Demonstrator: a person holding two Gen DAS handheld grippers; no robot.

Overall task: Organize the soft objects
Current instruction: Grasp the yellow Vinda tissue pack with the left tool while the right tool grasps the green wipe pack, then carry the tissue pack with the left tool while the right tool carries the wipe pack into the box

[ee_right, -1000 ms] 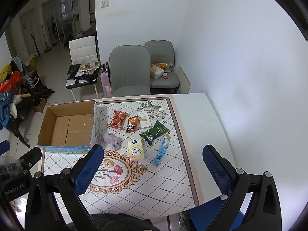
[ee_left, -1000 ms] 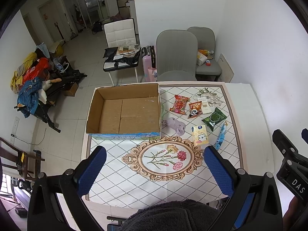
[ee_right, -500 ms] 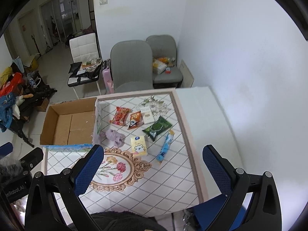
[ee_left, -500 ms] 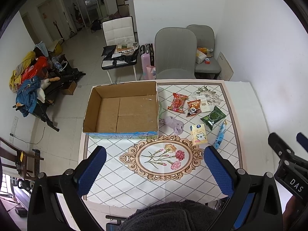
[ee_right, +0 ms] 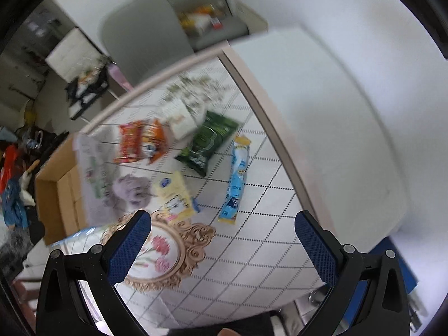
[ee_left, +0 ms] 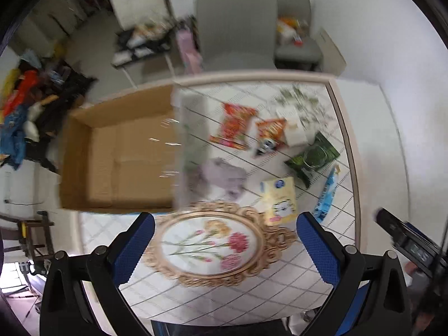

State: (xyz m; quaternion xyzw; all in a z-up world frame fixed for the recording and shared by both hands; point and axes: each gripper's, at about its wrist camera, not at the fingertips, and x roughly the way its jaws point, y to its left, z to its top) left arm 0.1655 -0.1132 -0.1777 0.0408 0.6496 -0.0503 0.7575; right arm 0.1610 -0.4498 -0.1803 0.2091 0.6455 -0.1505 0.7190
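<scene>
Soft packets lie on the tiled tablecloth: a red snack bag [ee_left: 235, 126] [ee_right: 129, 140], an orange bag [ee_left: 270, 133] [ee_right: 155, 138], a white packet [ee_left: 294, 128] [ee_right: 180, 119], a green pouch [ee_left: 312, 159] [ee_right: 208, 142], a yellow tissue pack [ee_left: 280, 200] [ee_right: 175, 196], a blue sachet [ee_left: 326, 196] [ee_right: 236, 177] and a lilac cloth [ee_left: 221, 176] [ee_right: 131, 191]. An open cardboard box [ee_left: 120, 151] [ee_right: 56, 193] stands at the left. My left gripper [ee_left: 224, 247] and right gripper [ee_right: 222, 247] are open and empty above the near table.
Two grey chairs [ee_left: 238, 19] [ee_right: 140, 42] stand behind the table, one with clutter on it. A white chair [ee_left: 140, 2] and a pile of clothes [ee_left: 19, 117] are on the floor at the left. A white wall [ee_right: 364, 56] runs along the right.
Both grippers have dropped closer to the table, so the items look larger and blurred. The right view has tilted and swung right. Nothing on the table has moved.
</scene>
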